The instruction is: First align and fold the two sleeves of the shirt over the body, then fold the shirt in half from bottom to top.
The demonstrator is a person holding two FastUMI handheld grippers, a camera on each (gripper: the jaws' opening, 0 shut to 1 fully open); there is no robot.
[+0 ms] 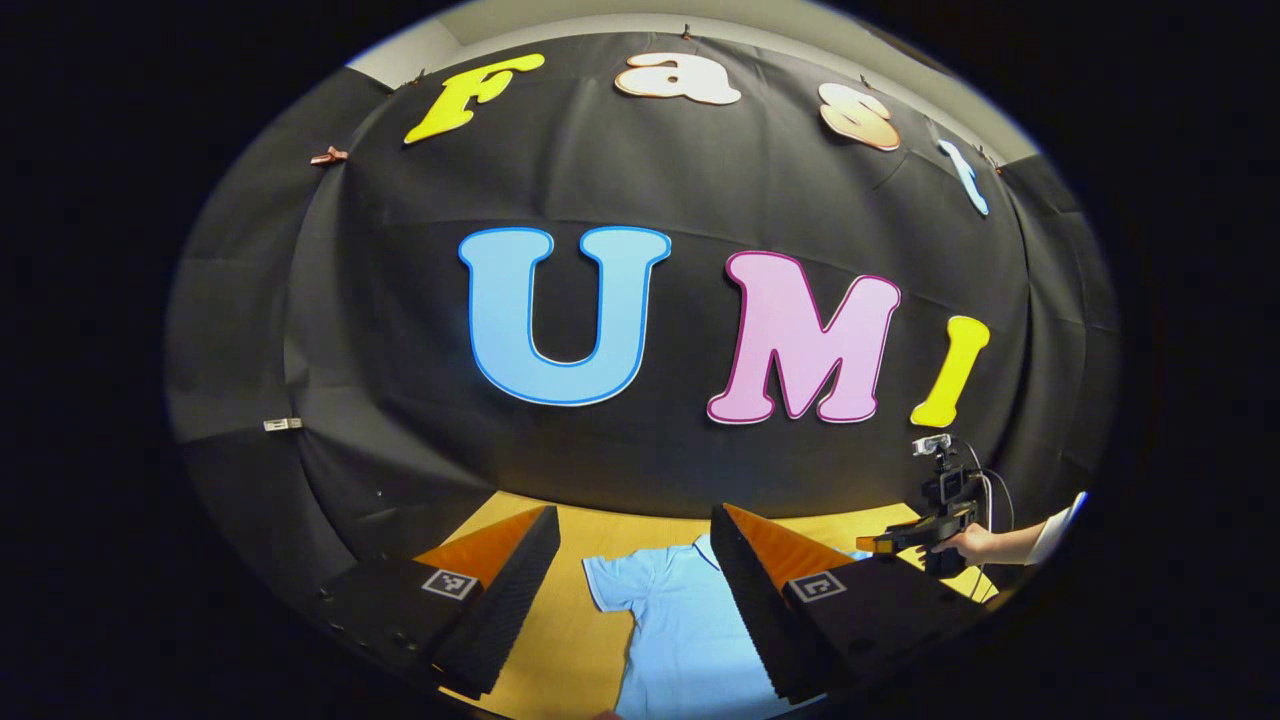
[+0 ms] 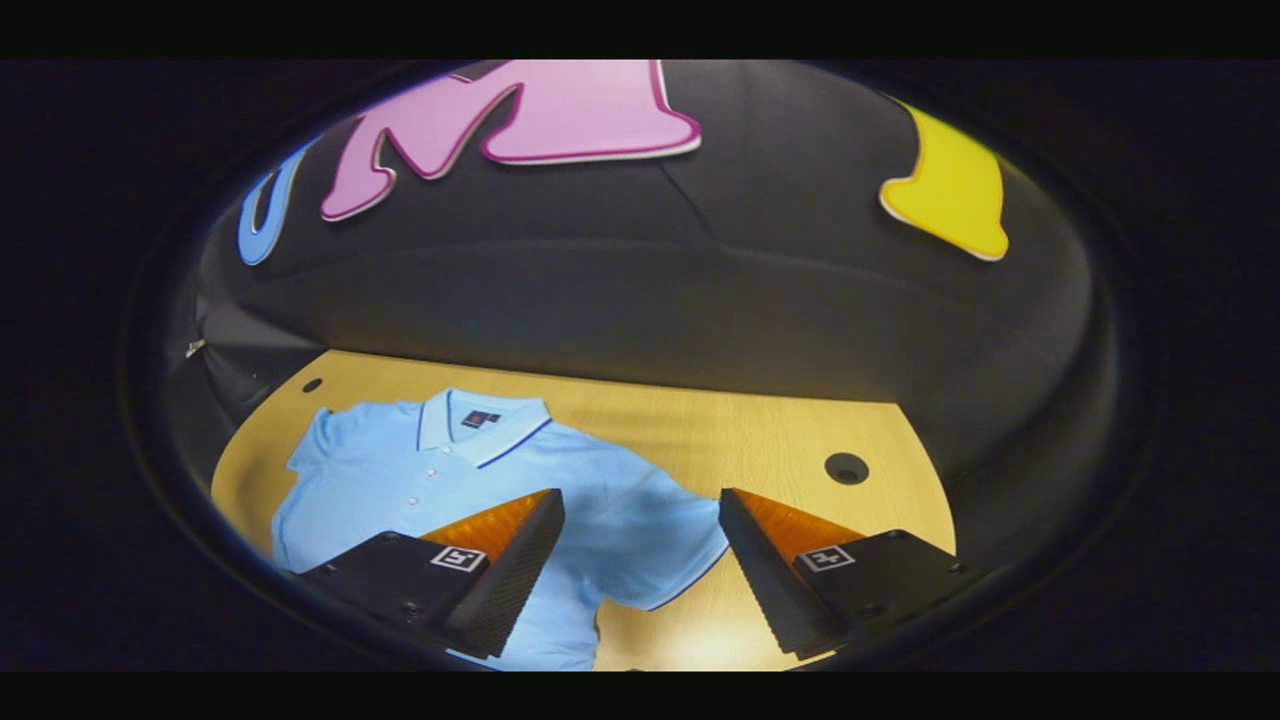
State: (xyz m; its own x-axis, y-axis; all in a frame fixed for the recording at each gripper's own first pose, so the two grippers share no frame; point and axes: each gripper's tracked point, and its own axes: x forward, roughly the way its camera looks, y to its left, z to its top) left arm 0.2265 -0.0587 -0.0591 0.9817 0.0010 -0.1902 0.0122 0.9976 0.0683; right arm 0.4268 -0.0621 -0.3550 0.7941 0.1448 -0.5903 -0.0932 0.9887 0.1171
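Where the left gripper view looks forward, the left gripper (image 1: 635,530) hangs above the wooden table (image 1: 560,640) with its two fingers spread wide and nothing between them. Below and beyond the fingers, the light blue shirt (image 1: 680,630) lies flat on the table; one short sleeve (image 1: 608,583) points toward the left edge of the view, and part of the body is hidden behind the right-hand finger. Farther off at the right edge, a hand (image 1: 972,545) with a white cuff holds the right gripper (image 1: 905,540) above the table; its finger state cannot be told from here.

Seen from the right gripper view, the right gripper (image 2: 640,510) is likewise released, fingers wide apart and grasping nothing, raised over the table (image 2: 780,440). The shirt (image 2: 450,470) lies spread face up, collar (image 2: 485,425) toward the booth wall, buttons closed, both sleeves unfolded. The nearer sleeve (image 2: 660,550) lies in the gap between the fingers, below them. A round hole (image 2: 846,467) in the tabletop sits right of the shirt, well apart from it.
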